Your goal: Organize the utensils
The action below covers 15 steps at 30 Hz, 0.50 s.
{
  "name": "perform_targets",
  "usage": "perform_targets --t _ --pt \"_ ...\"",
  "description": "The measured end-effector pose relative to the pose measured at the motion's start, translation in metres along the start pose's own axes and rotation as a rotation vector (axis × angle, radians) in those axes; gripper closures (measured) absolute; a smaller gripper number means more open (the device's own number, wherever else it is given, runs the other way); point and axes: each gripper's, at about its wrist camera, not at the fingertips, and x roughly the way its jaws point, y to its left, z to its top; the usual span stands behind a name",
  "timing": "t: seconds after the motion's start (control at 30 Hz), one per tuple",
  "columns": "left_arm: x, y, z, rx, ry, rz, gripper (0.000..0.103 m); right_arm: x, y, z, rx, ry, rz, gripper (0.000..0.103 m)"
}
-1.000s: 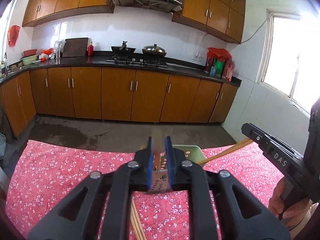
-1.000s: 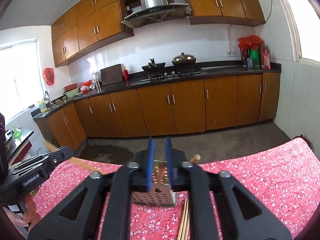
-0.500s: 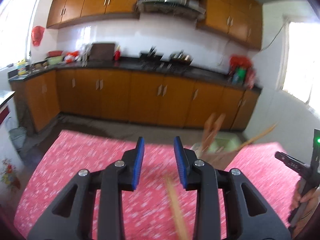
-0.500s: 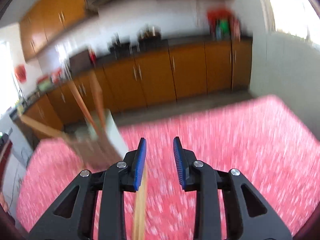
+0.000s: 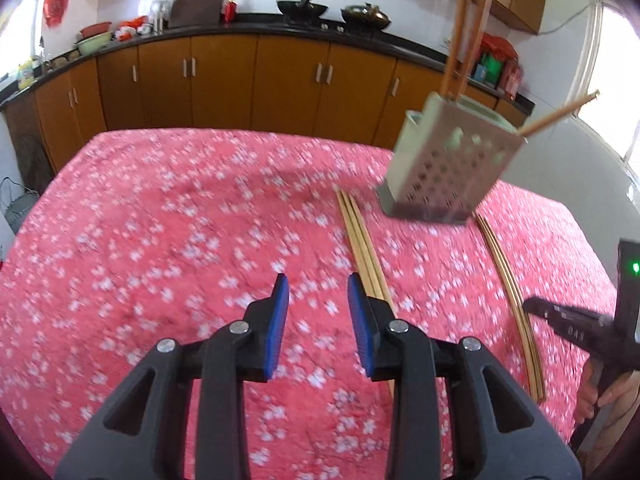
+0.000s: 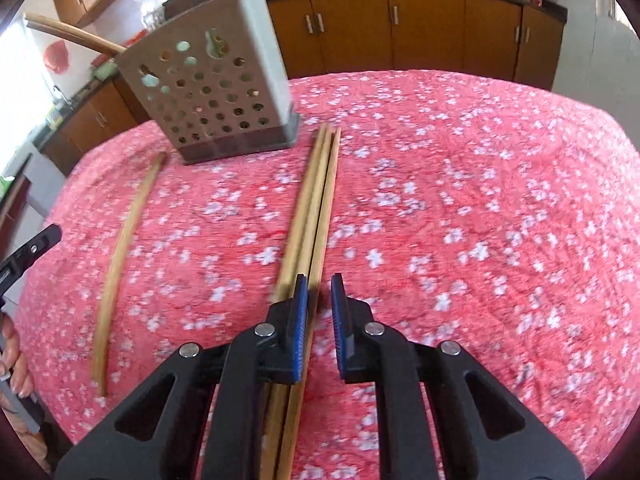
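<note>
A grey perforated utensil holder (image 5: 448, 168) stands on the pink floral tablecloth (image 5: 160, 240) with wooden utensils sticking out of it; it also shows in the right wrist view (image 6: 212, 84). A bundle of wooden chopsticks (image 5: 362, 236) lies just right of my left gripper (image 5: 318, 312), which is open and empty. A second bundle (image 5: 512, 292) lies farther right. My right gripper (image 6: 319, 308) is open above the near end of a chopstick bundle (image 6: 316, 200), holding nothing. A single chopstick pair (image 6: 120, 248) lies to its left.
Kitchen cabinets (image 5: 224, 76) and a dark counter with pots run behind the table. The right gripper's body (image 5: 580, 332) shows at the right edge of the left wrist view. The left gripper's tip (image 6: 28, 248) shows at the left edge of the right wrist view.
Both grippers were shut on the holder a second ago, have let go, opened, pulled back and tilted down toward the table. The holder now stands on the cloth.
</note>
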Motion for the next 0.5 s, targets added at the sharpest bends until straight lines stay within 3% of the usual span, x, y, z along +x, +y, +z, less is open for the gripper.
perform_targets --t 0.17,0.33,0.5 --pt "0.005 -0.017 -0.013 0.022 0.033 -0.031 0.072 0.002 -0.002 0.004 0.008 0.007 0.009 0.090" --pt "0.014 -0.029 -0.020 0.044 0.065 -0.049 0.075 0.010 -0.004 0.009 -0.028 -0.019 -0.126 0.095" --pt "0.019 -0.039 -0.025 0.084 0.091 -0.055 0.084 0.010 -0.020 0.013 0.030 -0.019 -0.121 0.095"
